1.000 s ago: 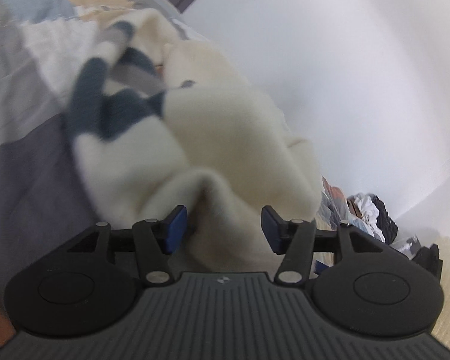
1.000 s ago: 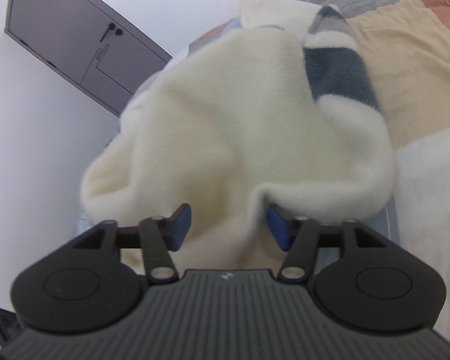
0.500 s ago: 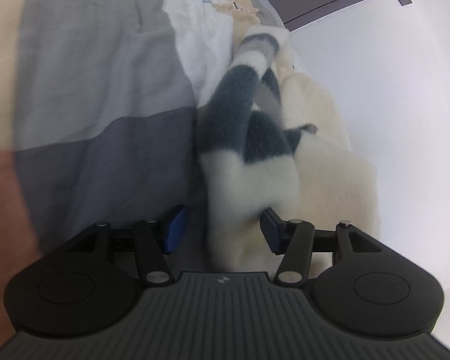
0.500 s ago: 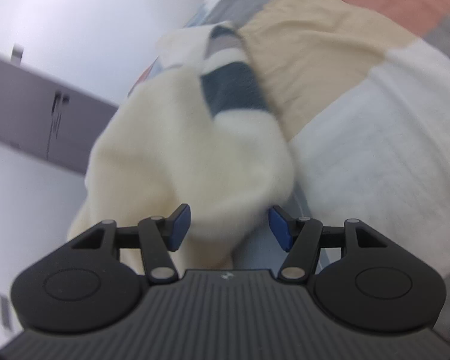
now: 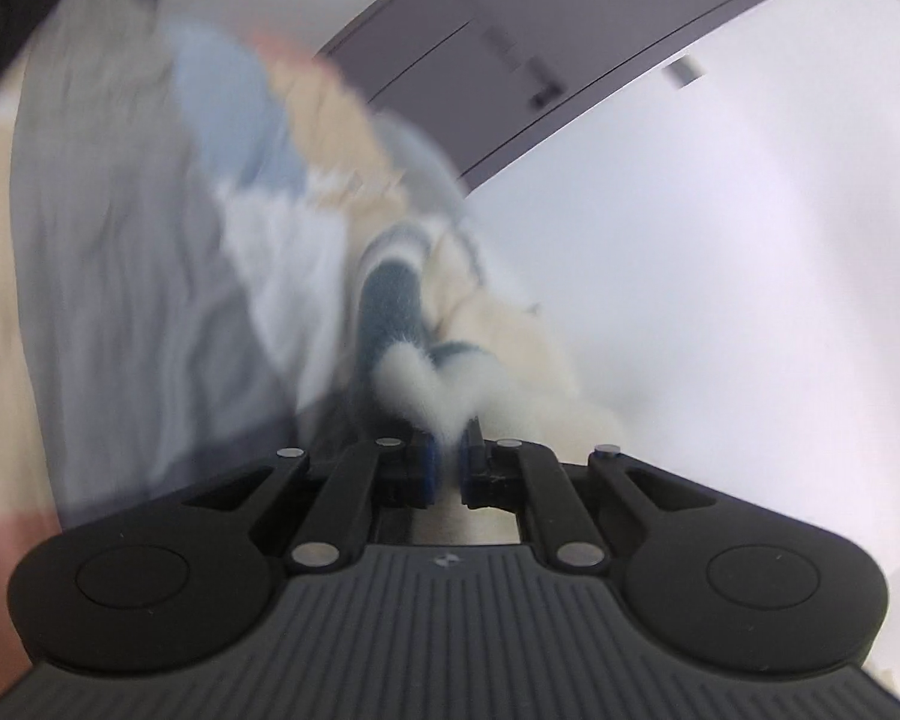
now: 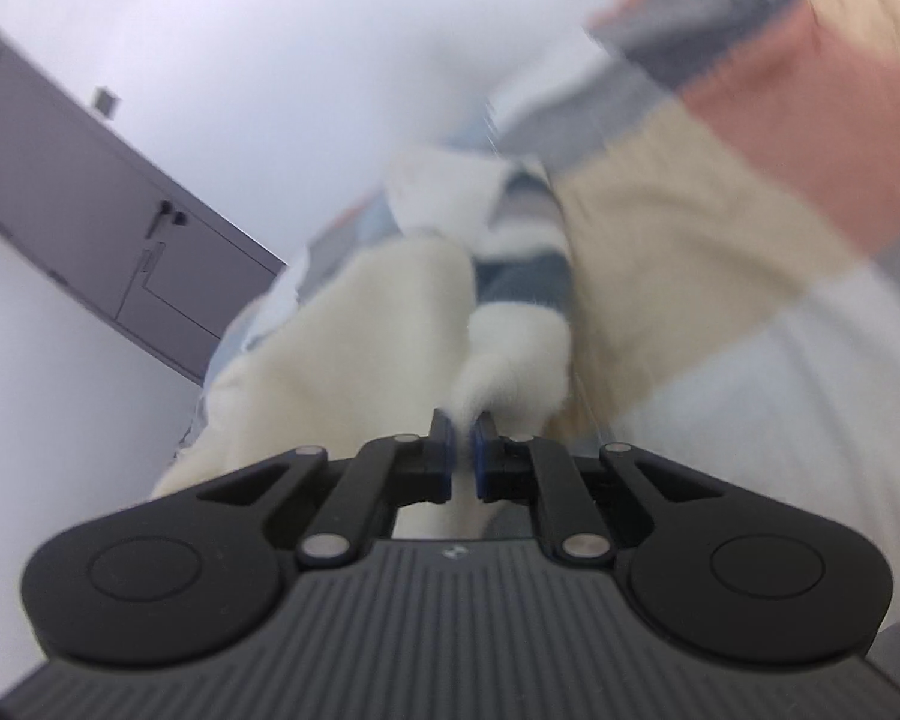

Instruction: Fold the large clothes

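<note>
On the left, the left gripper (image 5: 447,456) is pressed together on a tuft of white fleece, the edge of the fluffy garment (image 5: 390,312), which runs away from the jaws as a dark blue-grey and cream roll over the patchwork bedcover (image 5: 120,300). The garment lies on this cover, near the side where the bed meets the white wall (image 5: 720,240), with a grey cabinet (image 5: 540,48) behind. On the right, the right gripper (image 6: 462,450) is also pinching the same garment (image 6: 378,348) at a cream fold just beside the striped part.

Both views are blurred, so the exact layers inside each pinch I cannot tell. To do this step well, I think both hands should rise together and keep the edge between them stretched, so the cloth hangs flat and does not twist. The grip looks thin, only fluff at the left tips, so a slow pull is safer; a fast one may slip the fleece out
</note>
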### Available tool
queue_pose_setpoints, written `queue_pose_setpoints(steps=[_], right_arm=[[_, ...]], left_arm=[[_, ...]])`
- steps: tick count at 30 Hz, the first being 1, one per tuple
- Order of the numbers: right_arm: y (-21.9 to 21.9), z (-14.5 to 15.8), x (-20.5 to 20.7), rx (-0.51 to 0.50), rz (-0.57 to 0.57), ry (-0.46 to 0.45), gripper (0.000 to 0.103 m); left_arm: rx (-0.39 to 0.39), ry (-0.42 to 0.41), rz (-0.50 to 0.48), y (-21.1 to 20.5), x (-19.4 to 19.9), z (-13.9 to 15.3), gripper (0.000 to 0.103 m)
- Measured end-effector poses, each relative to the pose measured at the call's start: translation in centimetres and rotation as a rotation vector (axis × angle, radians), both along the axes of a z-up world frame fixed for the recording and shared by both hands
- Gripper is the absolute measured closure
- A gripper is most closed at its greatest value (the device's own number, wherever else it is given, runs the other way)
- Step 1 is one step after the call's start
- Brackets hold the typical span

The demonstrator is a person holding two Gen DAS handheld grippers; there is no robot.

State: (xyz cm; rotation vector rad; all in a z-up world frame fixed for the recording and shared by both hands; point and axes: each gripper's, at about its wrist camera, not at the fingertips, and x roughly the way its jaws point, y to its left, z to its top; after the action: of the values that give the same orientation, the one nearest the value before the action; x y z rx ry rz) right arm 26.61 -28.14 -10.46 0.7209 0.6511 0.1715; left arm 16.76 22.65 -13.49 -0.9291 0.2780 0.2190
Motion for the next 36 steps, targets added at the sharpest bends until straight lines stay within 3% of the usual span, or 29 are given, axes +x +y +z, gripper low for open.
queue_pose_setpoints(steps=[3, 9, 13, 15, 20, 21, 24, 26, 28, 32, 36], right_arm=[[0.1, 0.6, 0.4, -0.068, -0.015, -0.031, 0.093], [1.9, -2.2, 3.5, -0.084, 0.012, 0.116, 0.093], [3.7, -4.2, 5.4, -0.178, 0.034, 0.159, 0.093], [4.0, -5.1, 5.8, -0.188, 0.044, 0.173, 0.094], [4.1, -5.4, 5.7, -0.168, 0.040, 0.174, 0.091], [4.1, -5.3, 5.7, -0.157, 0.037, 0.177, 0.091], [3.5, -4.7, 4.8, -0.102, 0.034, 0.186, 0.080], [3.1, -4.4, 3.9, -0.040, 0.042, 0.184, 0.049], [2.9, -4.2, 2.7, -0.002, 0.056, 0.189, 0.036], [3.2, -3.6, 0.2, 0.046, 0.089, 0.198, 0.036], [4.8, -3.2, -0.9, 0.069, 0.179, 0.186, 0.036]], left_arm=[[0.007, 0.010, -0.008, 0.3, 0.4, 0.0, 0.095], [0.088, 0.211, 0.015, 0.7, 4.8, -2.7, 0.095], [0.144, 0.324, 0.000, 1.1, 7.6, -5.0, 0.094], [0.136, 0.361, -0.010, 1.4, 8.5, -6.3, 0.094], [0.110, 0.348, -0.013, 1.8, 8.3, -6.3, 0.094], [0.094, 0.351, -0.007, 2.0, 8.1, -6.2, 0.088], [0.026, 0.331, 0.029, 2.2, 6.5, -5.4, 0.043], [0.016, 0.298, 0.037, 1.8, 4.8, -4.5, 0.040], [-0.002, 0.276, 0.020, 1.3, 3.2, -3.8, 0.040], [-0.058, 0.223, -0.083, -0.8, 0.9, -3.0, 0.039], [-0.115, 0.198, -0.229, -3.4, 1.8, -3.7, 0.039]])
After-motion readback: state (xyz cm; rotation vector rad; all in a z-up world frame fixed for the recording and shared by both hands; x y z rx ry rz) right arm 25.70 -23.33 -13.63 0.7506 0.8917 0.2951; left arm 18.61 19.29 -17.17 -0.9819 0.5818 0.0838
